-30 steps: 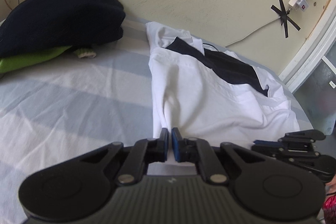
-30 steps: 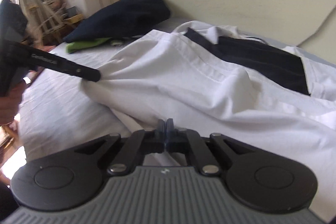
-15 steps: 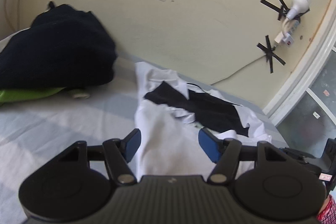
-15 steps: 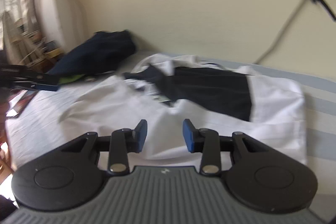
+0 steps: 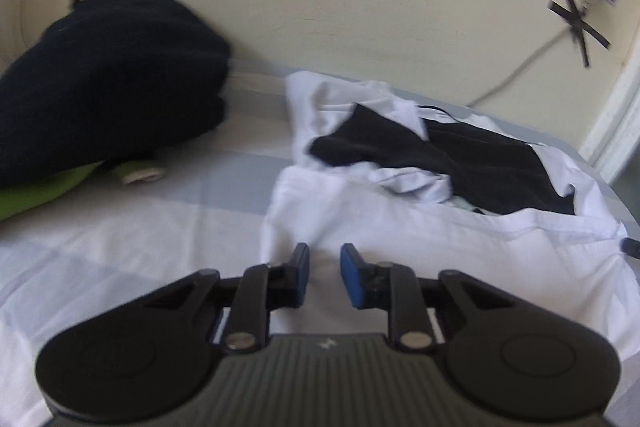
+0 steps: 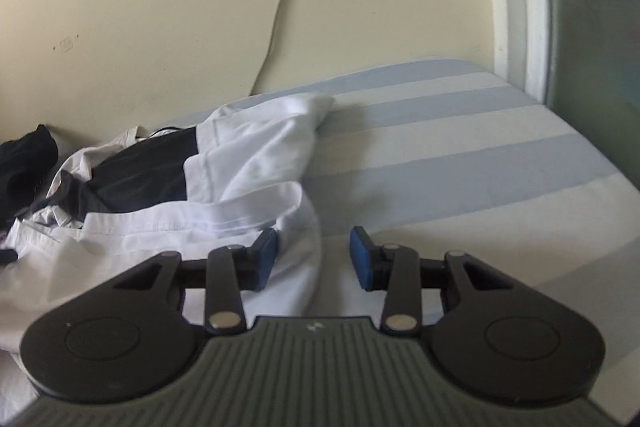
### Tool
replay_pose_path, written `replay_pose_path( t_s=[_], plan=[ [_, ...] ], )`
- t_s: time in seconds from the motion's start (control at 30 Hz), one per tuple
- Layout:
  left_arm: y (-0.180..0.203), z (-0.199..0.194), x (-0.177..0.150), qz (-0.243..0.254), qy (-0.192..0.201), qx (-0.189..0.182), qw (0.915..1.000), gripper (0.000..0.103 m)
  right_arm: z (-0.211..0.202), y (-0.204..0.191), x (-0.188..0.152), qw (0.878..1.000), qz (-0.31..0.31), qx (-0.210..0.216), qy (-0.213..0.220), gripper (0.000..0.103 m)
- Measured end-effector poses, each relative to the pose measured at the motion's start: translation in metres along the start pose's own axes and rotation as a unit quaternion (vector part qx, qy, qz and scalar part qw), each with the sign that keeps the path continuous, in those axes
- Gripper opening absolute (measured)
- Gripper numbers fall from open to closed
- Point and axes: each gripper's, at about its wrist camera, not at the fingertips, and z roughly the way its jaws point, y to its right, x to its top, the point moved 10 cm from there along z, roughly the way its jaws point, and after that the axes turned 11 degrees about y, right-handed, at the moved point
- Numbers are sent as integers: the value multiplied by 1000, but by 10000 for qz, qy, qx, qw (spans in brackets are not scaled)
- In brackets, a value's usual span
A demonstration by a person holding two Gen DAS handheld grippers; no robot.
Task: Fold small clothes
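A bed (image 6: pixel 460 155) with a sheet in pale blue and white stripes runs up to a cream wall (image 5: pixel 400 7), where a cable (image 6: pixel 276 27) hangs down under crossed strips of black tape (image 5: pixel 576 21). On the bed lies one white shirt (image 5: pixel 400 227) with a black panel (image 5: pixel 480 163), rumpled and partly doubled over itself. The left claw (image 5: pixel 323 275) is narrowly parted and holds nothing; it hovers over the shirt's near left part, the white cloth showing between its blue pads. The right claw (image 6: pixel 313 259) is spread wide and empty, at the shirt's near right edge: its left pad lies over the cloth, its right pad over bare sheet, and whether either touches is unclear. Beyond the shirt to the left, well apart from both claws, a dark heap of clothes (image 5: pixel 108 83) sits against the wall atop one green garment (image 5: pixel 36 191). Nothing lies between either claw and the shirt.
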Motion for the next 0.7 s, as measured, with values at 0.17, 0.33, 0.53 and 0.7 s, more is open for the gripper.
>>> replay_pose_path(
  t_s=[0.17, 0.33, 0.53, 0.7],
  plan=[
    [-23, -14, 23, -748, 236, 36, 9969, 27, -14, -8, 45, 9968, 319, 626, 378, 45],
    [4, 17, 73, -404, 262, -51, 9988, 40, 43, -57, 89, 9944, -166, 1008, 286, 46],
    [50, 113, 146, -51, -6, -225, 9997, 61, 158, -89, 105, 9937, -331, 968, -467, 66],
    [75, 211, 155, 373, -455, 17, 9983, 71, 235, -95, 87, 9900, -208, 834, -1120, 68]
  ],
)
